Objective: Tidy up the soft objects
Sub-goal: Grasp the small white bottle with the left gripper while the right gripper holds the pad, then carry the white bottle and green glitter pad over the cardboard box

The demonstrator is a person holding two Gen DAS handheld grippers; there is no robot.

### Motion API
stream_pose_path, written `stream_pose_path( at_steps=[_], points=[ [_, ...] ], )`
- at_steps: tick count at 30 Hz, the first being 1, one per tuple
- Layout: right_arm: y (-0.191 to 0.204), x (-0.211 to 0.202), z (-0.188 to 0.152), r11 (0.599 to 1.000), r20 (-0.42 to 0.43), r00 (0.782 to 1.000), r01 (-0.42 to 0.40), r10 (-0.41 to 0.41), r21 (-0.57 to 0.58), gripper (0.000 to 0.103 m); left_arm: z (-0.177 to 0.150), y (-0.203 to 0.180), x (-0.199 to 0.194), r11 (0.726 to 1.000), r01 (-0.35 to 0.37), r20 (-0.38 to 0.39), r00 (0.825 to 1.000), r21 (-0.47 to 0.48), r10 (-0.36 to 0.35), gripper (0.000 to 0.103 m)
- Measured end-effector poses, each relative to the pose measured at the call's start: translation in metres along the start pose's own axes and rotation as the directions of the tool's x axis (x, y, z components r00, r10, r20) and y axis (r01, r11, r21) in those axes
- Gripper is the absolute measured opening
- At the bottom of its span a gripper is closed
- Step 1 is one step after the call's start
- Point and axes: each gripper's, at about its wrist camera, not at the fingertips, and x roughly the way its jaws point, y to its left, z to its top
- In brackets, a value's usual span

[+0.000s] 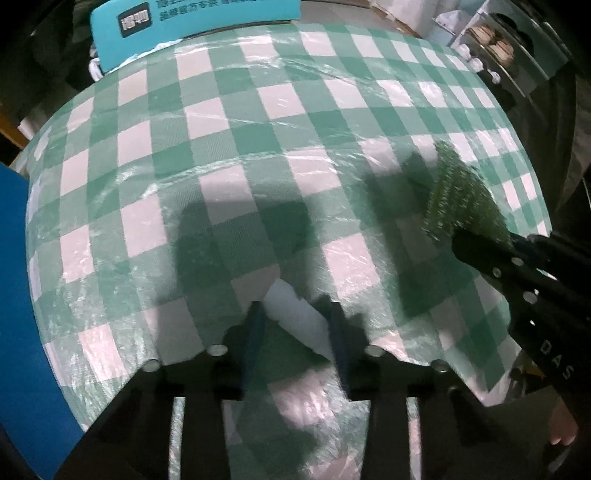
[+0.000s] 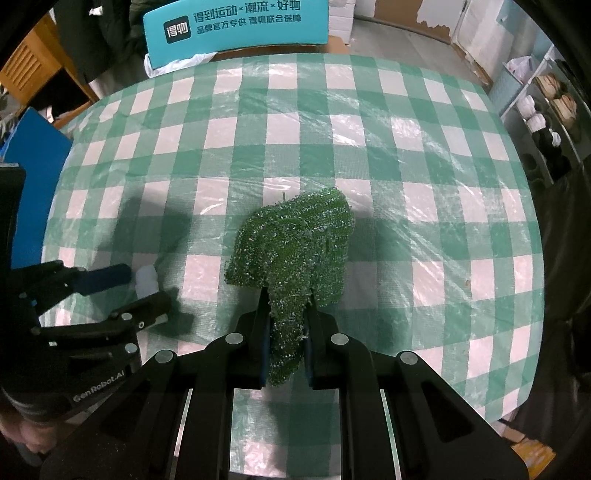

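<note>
Near the table's front edge, the right gripper clamps a green scouring cloth; the left gripper straddles a white soft piece, grip unclear; neither looks placed yet.

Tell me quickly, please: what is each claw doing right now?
Left claw: closed on a small white soft block.
Right claw: closed on a green sparkly knitted cloth.

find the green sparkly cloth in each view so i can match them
Left wrist view: green sparkly cloth at the right edge, hanging from the right gripper.
Right wrist view: centre, pinched between the right gripper's fingers, draping over the table.
Shared landmark: teal box past the table's far edge.
</note>
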Motion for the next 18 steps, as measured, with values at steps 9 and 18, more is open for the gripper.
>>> stream_pose_path(
  at_steps=[9,18],
  points=[
    [0.003,-0.004,0.001,1.000,0.010,1.000,0.001,-0.001,-0.009,0.013,-0.007,-0.010,-0.007,1.000,-0.018,0.018,1.000,0.016,0.017,0.022],
    [0.008,-0.016,0.000,1.000,0.038,0.999,-0.004,0.004,-0.022,0.013,-0.002,-0.003,-0.030,0.999,-0.034,0.059,0.998,0.001,0.034,0.021]
  ],
)
